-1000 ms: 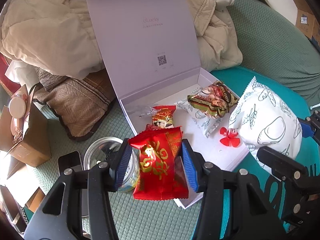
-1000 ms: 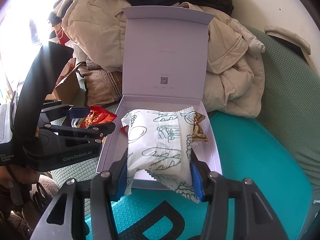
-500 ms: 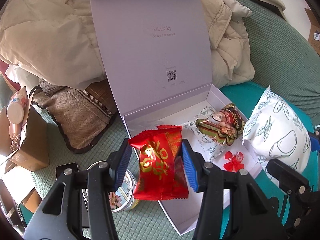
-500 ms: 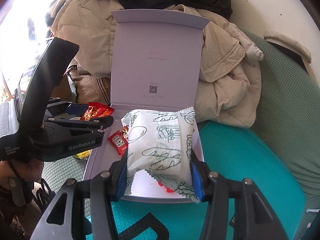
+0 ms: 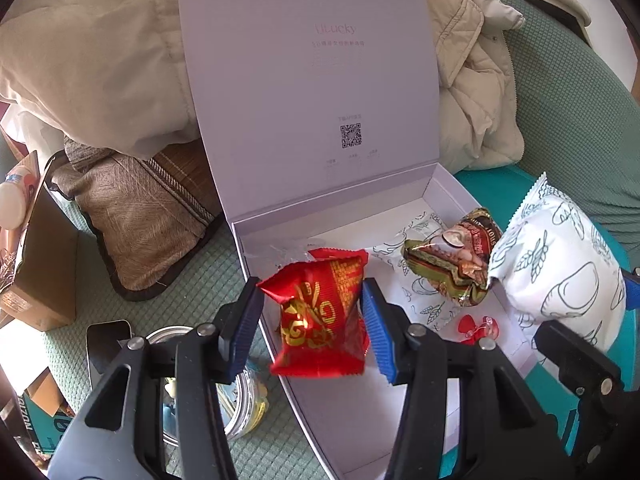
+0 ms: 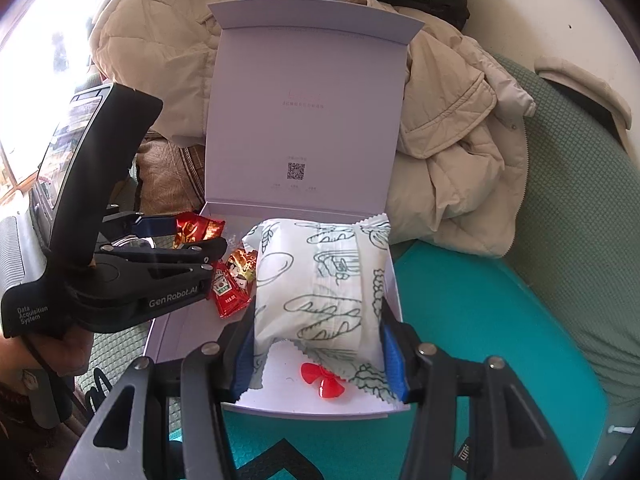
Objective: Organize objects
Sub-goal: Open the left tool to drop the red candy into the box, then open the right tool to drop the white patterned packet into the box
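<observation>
A pale lilac box (image 5: 360, 412) (image 6: 176, 336) lies open on the sofa, its lid standing upright. My left gripper (image 5: 313, 322) is shut on a red snack packet with gold print (image 5: 320, 316) (image 6: 198, 230), held over the box's left part. My right gripper (image 6: 318, 350) is shut on a white packet with line drawings (image 6: 320, 284) (image 5: 560, 268), held above the box's right side. Inside the box lie a green-gold wrapped snack (image 5: 452, 256), a flat white printed packet (image 5: 408, 276), a small red plastic piece (image 5: 476, 328) (image 6: 322, 380) and small red sachets (image 6: 228, 296).
Beige jackets (image 5: 80, 64) (image 6: 452, 152) are piled behind the lid. A brown cushion (image 5: 136, 208), a cardboard box (image 5: 36, 264), a metal tin (image 5: 236, 404) and a dark phone (image 5: 106, 340) lie left of the box. A teal mat (image 6: 480, 340) covers the green sofa at right.
Both grippers have come closer over the box with their packets. The red packet now hangs over the box's interior rather than its near edge; the tin has slid lower left.
</observation>
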{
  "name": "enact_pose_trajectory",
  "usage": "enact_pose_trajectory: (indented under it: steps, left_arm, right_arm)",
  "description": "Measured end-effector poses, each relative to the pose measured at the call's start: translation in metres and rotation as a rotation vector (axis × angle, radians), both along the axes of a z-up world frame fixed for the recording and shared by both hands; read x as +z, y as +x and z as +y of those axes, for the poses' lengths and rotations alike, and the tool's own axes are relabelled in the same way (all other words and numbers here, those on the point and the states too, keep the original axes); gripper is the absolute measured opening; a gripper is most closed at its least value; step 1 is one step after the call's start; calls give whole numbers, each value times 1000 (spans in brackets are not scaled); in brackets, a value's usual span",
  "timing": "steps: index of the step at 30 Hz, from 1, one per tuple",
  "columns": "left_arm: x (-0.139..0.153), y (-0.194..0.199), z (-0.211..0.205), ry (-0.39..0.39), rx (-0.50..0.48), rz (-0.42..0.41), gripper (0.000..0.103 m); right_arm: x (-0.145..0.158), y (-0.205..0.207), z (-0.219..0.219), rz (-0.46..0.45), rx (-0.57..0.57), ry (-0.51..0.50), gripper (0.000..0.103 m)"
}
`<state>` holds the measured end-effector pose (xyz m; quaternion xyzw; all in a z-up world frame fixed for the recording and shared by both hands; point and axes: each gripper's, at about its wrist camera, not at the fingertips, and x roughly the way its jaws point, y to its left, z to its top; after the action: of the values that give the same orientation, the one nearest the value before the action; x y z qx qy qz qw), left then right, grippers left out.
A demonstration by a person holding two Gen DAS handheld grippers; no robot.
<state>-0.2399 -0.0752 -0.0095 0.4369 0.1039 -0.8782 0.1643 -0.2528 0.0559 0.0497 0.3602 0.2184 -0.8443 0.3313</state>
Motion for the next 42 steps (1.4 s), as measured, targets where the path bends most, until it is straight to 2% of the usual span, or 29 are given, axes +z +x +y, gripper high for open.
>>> enact_pose_trajectory:
  steps: [5,9,12,23,31,42]
  left_arm:
    - [-7,0,3,-4,-6,8,48]
    - [-12,-2,5,-36,-7,6,48]
    - [-15,-2,3,-13,-12,6,48]
    - [-22,-8,4,-20,-40,19,46]
    - [-26,-8,-6,16,-19,28,46]
    - [-25,0,-7,16,-16,39,47]
  right_arm:
    - [-12,-4,-5,-18,10,10,53]
    - [-18,-7,-6,-23,16,12,53]
    - [-22,-8,-8,-30,23,11,53]
    - [-31,-14,-16,-25,46,1,53]
    - [-33,-18,-27,-22,81,-20,53]
    - [-37,-20,-37,-22,116,-16,55]
